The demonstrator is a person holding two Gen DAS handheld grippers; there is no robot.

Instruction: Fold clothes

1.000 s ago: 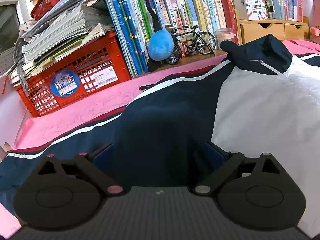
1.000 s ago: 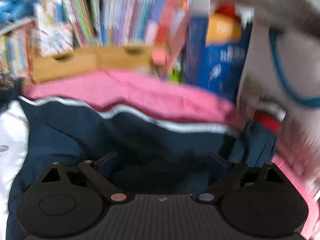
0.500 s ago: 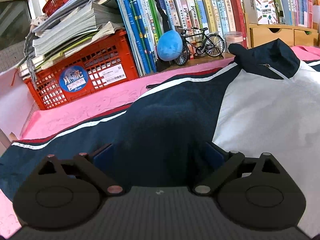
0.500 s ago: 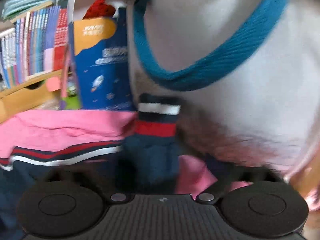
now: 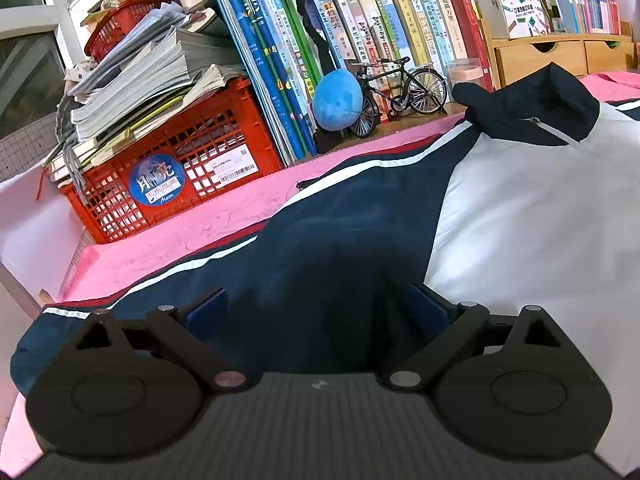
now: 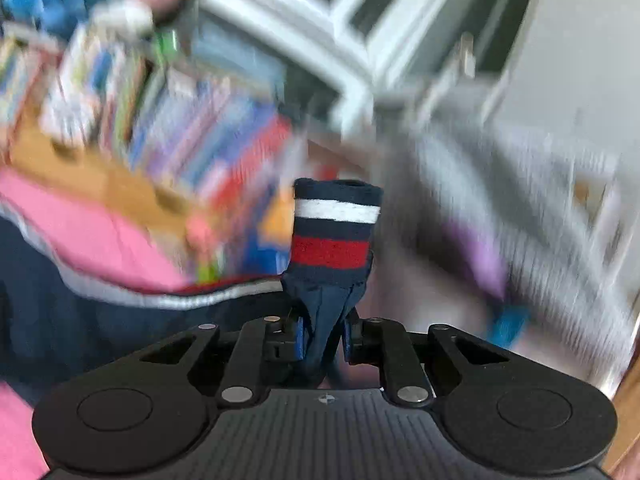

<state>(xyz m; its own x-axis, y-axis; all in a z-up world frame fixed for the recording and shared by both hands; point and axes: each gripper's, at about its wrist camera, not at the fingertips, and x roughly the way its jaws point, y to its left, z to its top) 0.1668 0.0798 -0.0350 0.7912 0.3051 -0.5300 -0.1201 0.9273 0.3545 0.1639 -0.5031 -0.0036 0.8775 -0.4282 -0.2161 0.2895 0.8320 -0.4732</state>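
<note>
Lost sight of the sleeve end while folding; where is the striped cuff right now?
In the right wrist view, the striped cuff stands up centre-frame, just above the right gripper, which is shut on the navy sleeve below it.

Left gripper [image 5: 318, 312]: fingers spread wide, low, pointing forward. Right gripper [image 6: 323, 338]: fingers closed together, pinching fabric, raised, tilted.

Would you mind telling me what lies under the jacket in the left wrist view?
The jacket lies on a pink cloth, which shows along its far edge. What is under the cloth, and under the jacket's middle, is covered and cannot be seen.
</note>
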